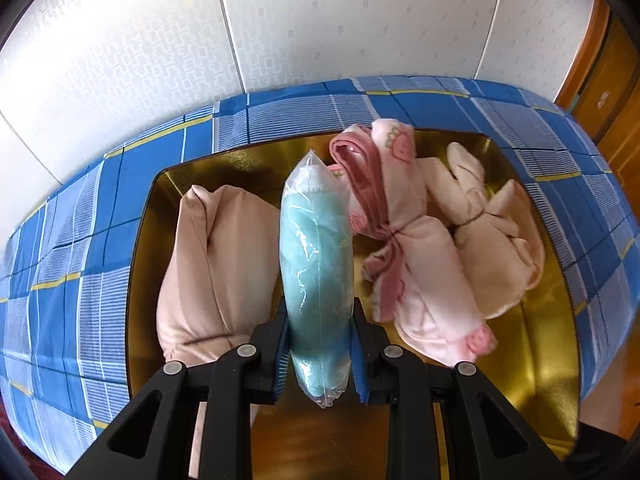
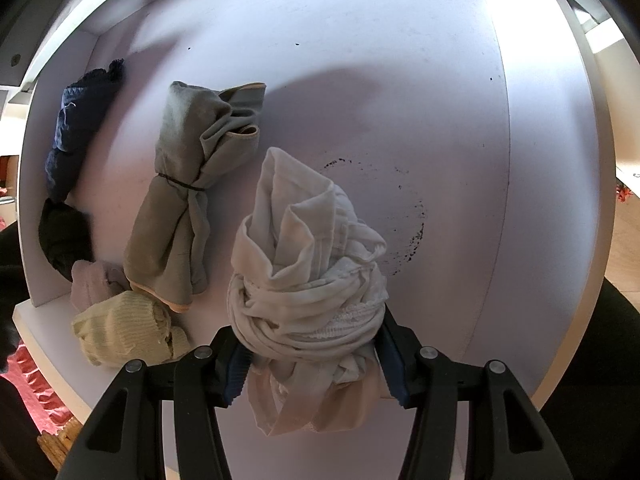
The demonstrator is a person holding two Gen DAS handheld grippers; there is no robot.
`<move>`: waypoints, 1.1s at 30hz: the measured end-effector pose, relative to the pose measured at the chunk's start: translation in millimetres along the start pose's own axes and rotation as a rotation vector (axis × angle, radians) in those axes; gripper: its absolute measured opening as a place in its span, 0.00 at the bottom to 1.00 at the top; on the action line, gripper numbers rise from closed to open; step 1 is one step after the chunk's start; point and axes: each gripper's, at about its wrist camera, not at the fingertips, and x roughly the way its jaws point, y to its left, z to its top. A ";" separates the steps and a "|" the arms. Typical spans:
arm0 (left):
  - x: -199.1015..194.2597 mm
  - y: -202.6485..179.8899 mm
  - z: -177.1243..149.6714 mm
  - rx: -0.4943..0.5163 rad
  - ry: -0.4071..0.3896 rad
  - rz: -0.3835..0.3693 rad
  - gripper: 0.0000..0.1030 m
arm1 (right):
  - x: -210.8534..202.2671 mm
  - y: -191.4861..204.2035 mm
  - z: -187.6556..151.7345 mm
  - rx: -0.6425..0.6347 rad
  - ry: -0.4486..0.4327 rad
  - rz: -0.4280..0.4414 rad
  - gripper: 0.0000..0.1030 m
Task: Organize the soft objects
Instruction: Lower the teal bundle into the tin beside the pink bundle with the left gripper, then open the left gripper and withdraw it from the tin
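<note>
Holding three soft bundles, a gold tray (image 1: 532,320) is seen on a blue plaid cloth (image 1: 80,248). Above it, a teal towel (image 1: 318,272) sealed in clear plastic is clamped by the left gripper (image 1: 320,356), its long axis pointing away. A white cloth bundle (image 2: 308,280) is gripped by the right gripper (image 2: 314,364) over a white drawer (image 2: 540,160) containing rolled garments.

On the gold tray (image 1: 532,344): one beige pillow (image 1: 208,264), one bagged teal cloth (image 1: 318,264), two tied bundles, pink (image 1: 416,264) and cream (image 1: 492,236). In the white drawer (image 2: 540,160): six cloth bundles — white (image 2: 308,276), grey-green (image 2: 188,184), navy (image 2: 76,128), black (image 2: 64,240), mauve (image 2: 94,282), yellow (image 2: 124,328).
</note>
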 end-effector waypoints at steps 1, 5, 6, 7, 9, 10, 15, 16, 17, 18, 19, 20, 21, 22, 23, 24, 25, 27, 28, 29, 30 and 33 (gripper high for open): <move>3.4 0.9 2.4 -0.001 0.005 0.004 0.26 | -0.2 -0.8 0.1 0.001 0.000 0.001 0.54; 9.5 3.2 6.8 -0.002 0.014 0.012 0.26 | 0.9 -1.1 -0.7 0.002 0.000 0.002 0.54; 10.3 3.2 8.1 -0.002 0.013 0.010 0.26 | 0.8 -1.2 -0.7 0.002 0.000 0.002 0.54; 11.0 2.9 9.2 0.000 0.012 0.011 0.26 | 0.6 -1.4 -0.5 0.003 0.000 0.003 0.54; 13.7 1.5 11.9 -0.002 0.015 0.010 0.26 | 0.4 -1.8 -0.4 0.005 0.001 0.005 0.54; 14.7 0.6 12.7 -0.002 0.016 0.009 0.26 | 0.5 -1.5 -0.2 0.008 -0.003 -0.003 0.54; 20.8 -4.0 15.5 0.007 0.014 0.028 0.26 | 0.6 -2.1 0.1 0.011 -0.003 0.000 0.54; 21.9 -3.8 15.8 0.005 0.014 0.028 0.26 | 0.8 -2.1 0.3 0.011 -0.003 0.000 0.54; 22.8 -3.9 16.4 0.004 0.012 0.033 0.26 | 0.9 -2.0 0.3 0.011 -0.003 0.001 0.54; 23.1 -4.0 17.1 0.004 0.011 0.037 0.26 | 1.0 -2.1 0.2 0.011 -0.003 0.001 0.54; 24.2 -4.3 18.0 0.007 0.012 0.041 0.26 | 1.1 -2.1 0.1 0.011 -0.003 0.001 0.54; 24.8 -4.3 18.4 0.009 0.011 0.044 0.26 | 1.0 -2.2 0.1 0.011 -0.003 0.001 0.54; 25.3 -4.3 19.0 0.011 0.009 0.050 0.26 | 1.0 -2.2 0.1 0.010 -0.003 0.000 0.54; 25.8 -3.7 19.6 0.011 0.005 0.060 0.28 | 1.0 -2.2 0.1 0.010 -0.002 0.000 0.54; 26.6 -2.2 20.6 0.007 0.001 0.074 0.28 | 1.1 -2.3 0.0 0.010 -0.003 0.000 0.54; 27.5 -0.9 21.2 0.002 0.001 0.080 0.28 | 1.0 -2.4 0.0 0.011 -0.003 0.001 0.54; 28.0 0.3 21.4 -0.003 -0.001 0.083 0.28 | 1.0 -2.4 0.0 0.011 -0.003 0.001 0.54; 26.9 2.5 20.6 -0.019 -0.010 0.080 0.29 | 1.1 -2.4 0.0 0.011 -0.002 0.001 0.54; 25.5 3.0 19.9 -0.024 -0.014 0.072 0.33 | 1.2 -2.4 0.1 0.010 -0.002 0.001 0.54; 23.6 2.9 19.0 -0.025 -0.020 0.065 0.37 | 1.5 -2.3 0.1 0.010 -0.001 0.001 0.54; 22.5 2.6 18.3 -0.024 -0.024 0.065 0.39 | 1.8 -2.3 0.2 0.008 0.000 0.000 0.54; 13.5 -0.7 14.4 -0.016 -0.038 0.065 0.44 | 2.1 -2.0 0.3 0.006 -0.001 -0.003 0.54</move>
